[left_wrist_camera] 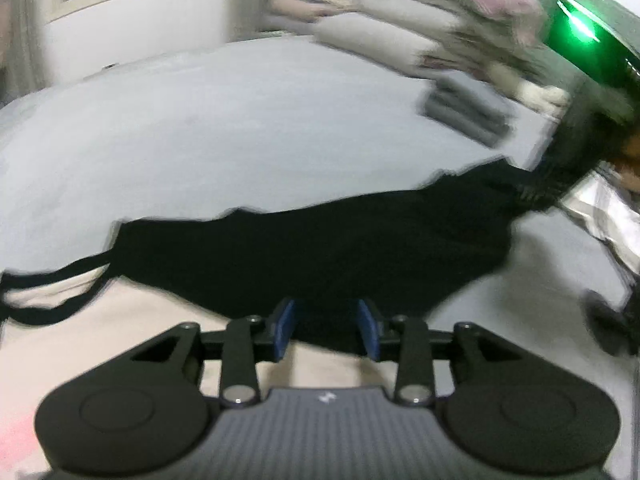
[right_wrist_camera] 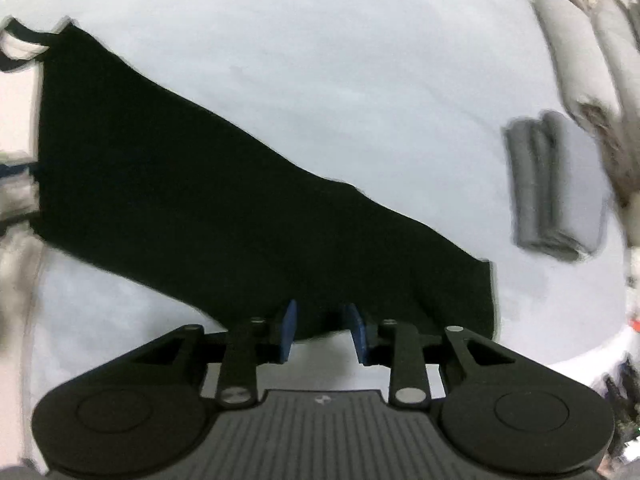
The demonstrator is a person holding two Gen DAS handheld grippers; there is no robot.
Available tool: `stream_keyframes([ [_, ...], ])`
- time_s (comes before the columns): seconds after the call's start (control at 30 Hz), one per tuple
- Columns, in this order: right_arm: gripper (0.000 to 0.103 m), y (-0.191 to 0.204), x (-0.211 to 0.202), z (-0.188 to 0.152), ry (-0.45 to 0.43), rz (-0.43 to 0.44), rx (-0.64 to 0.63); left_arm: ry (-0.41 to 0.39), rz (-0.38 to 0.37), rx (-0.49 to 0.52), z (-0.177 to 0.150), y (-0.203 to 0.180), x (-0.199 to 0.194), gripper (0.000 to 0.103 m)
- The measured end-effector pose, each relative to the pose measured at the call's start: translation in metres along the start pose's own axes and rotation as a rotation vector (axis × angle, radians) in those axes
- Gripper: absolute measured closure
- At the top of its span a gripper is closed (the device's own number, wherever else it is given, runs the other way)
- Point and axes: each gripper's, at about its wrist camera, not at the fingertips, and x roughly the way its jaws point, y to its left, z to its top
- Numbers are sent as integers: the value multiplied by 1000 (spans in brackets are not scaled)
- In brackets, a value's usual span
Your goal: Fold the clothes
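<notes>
Your left gripper (left_wrist_camera: 328,330) stands partly open over the near edge of the black fabric garment (left_wrist_camera: 320,248), pads apart from it. Your right gripper (right_wrist_camera: 322,330) is likewise parted, with the garment's hem between its blue pads (right_wrist_camera: 288,330); contact is hard to judge. Ahead and to its right lies a folded grey cloth (right_wrist_camera: 556,188) on the pale sheet (right_wrist_camera: 320,60); the heap beyond is blurred.
</notes>
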Motion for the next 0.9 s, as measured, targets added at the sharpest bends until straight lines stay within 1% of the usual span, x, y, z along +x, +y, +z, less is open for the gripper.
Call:
stream_keyframes([
  [0.07, 72, -2, 10, -2, 57, -47, -30, 18, 47, -23, -6, 19, 4, 70],
  [0.13, 71, -2, 18, 0, 95, -83, -59, 24, 50, -51, -14, 32, 10, 70],
  [0.2, 71, -5, 20, 4, 95, -96, -104, 7, 29, -75, -21, 41, 6, 70],
  [0.23, 71, -4, 23, 6, 94, -96, -132, 4, 28, -71, -21, 41, 5, 70],
  [0.27, 71, 9, 25, 3, 101, -101, -151, 4, 35, -61, -21, 39, 4, 70],
  [0.37, 71, 7, 43, 3, 126, -143, -198, 11, 62, -38, -21, 34, 1, 70],
  [0.43, 71, 10, 56, 4, 136, -134, -219, 11, 69, -40, -20, 34, -1, 70],
  [0.5, 71, 14, 66, 2, 127, -124, -242, 11, 72, -45, -19, 37, -2, 69],
  [0.57, 71, 8, 71, -1, 119, -98, -210, 11, 79, -51, -20, 45, -3, 69],
  [0.6, 77, 2, 72, 0, 126, -66, -177, 13, 81, -61, -21, 49, -3, 69],
  [0.63, 93, -4, 72, 0, 133, -33, -143, 16, 84, -71, -22, 54, -3, 69],
  [0.73, 96, 1, 73, -3, 161, -59, -170, 15, 64, -113, -24, 64, -7, 69],
  [0.83, 97, 1, 66, -11, 203, -83, -200, 13, 74, -107, -24, 65, -11, 69],
  [0.9, 97, -2, 66, -16, 221, -89, -197, 11, 82, -102, -23, 66, -13, 69],
])
